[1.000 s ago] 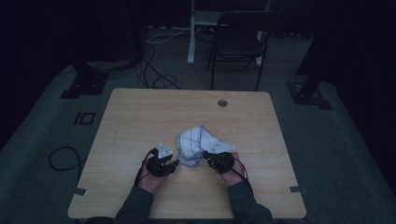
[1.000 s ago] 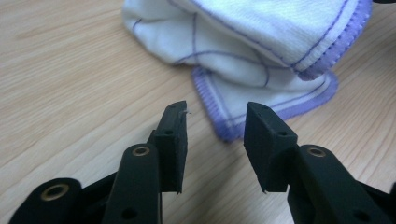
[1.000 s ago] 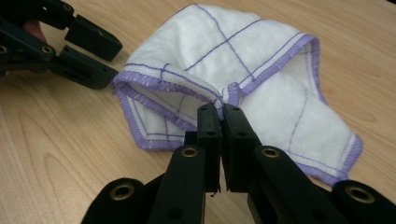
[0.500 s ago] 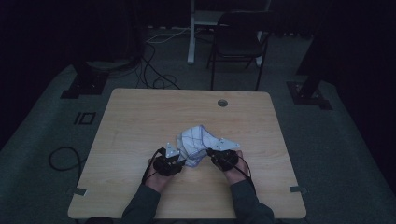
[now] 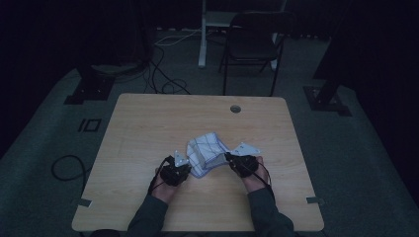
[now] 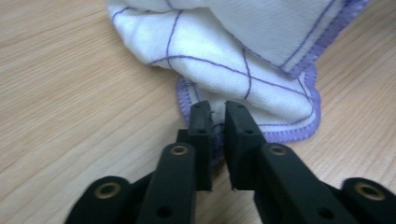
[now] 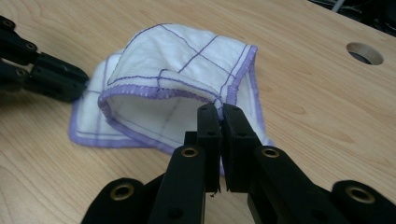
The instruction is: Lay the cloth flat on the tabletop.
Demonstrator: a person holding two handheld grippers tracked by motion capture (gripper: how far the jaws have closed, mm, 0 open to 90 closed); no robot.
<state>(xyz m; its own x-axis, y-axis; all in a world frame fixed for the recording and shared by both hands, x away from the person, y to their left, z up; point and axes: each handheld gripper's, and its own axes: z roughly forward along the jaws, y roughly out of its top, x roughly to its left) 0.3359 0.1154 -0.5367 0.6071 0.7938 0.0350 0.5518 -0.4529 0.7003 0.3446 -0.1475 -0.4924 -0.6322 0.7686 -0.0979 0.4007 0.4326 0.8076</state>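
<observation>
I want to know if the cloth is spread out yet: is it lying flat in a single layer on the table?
No, the white cloth is bunched and folded over itself, its purple-edged layers arching above the table.

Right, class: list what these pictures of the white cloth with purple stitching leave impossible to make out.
- Left gripper view: the white cloth with purple stitching is cut off by the top edge.
- Right gripper view: the cloth's inner layers are hidden by its raised fold.
- High view: the left gripper is too small and dim to show its grip.

left tool [image 6: 218, 120] | just closed, apparently pinching cloth [image 6: 243, 60] hem | wooden table [image 6: 70, 93]
</observation>
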